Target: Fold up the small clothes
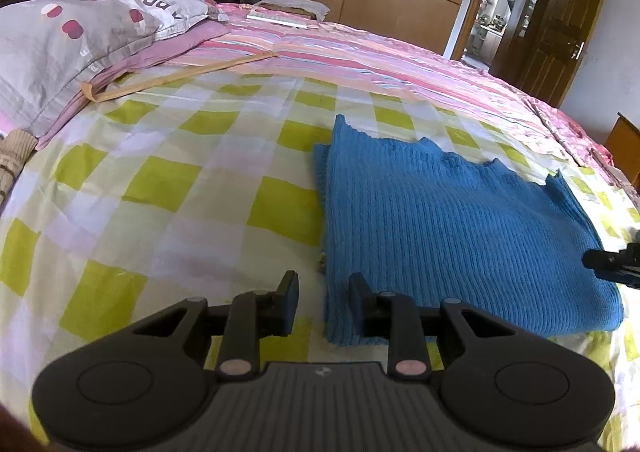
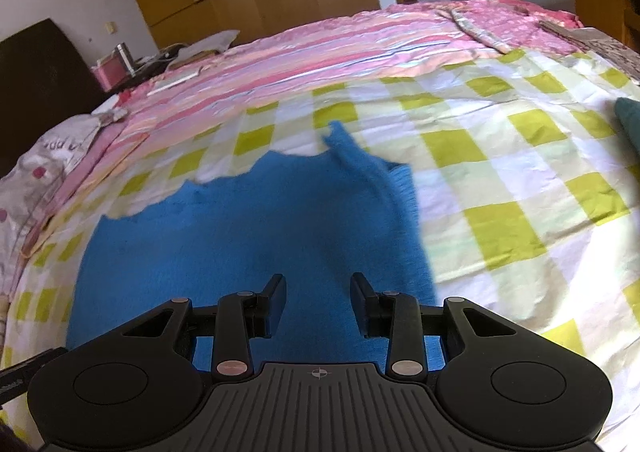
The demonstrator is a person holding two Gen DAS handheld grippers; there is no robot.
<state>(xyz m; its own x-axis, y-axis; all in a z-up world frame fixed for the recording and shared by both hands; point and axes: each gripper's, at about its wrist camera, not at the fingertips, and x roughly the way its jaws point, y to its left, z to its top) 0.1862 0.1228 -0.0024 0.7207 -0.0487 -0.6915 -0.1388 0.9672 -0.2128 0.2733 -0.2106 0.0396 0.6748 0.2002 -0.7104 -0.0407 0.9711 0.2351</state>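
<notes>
A: One garment shows so far: a blue knit sweater (image 1: 452, 236) lying flat on the bed (image 1: 168, 180), on the checked sheet near the bed's near edge.

B: Folded yet?

A: Partly, I judge. Its sides look tucked in, making a rough rectangle; a final fold seems left.

B: And the tools?

A: The left hand-held gripper (image 1: 324, 302) hovers over the sweater's near corner, jaws apart, empty. The right hand-held gripper (image 2: 318, 302) likewise, above the knit.
</notes>
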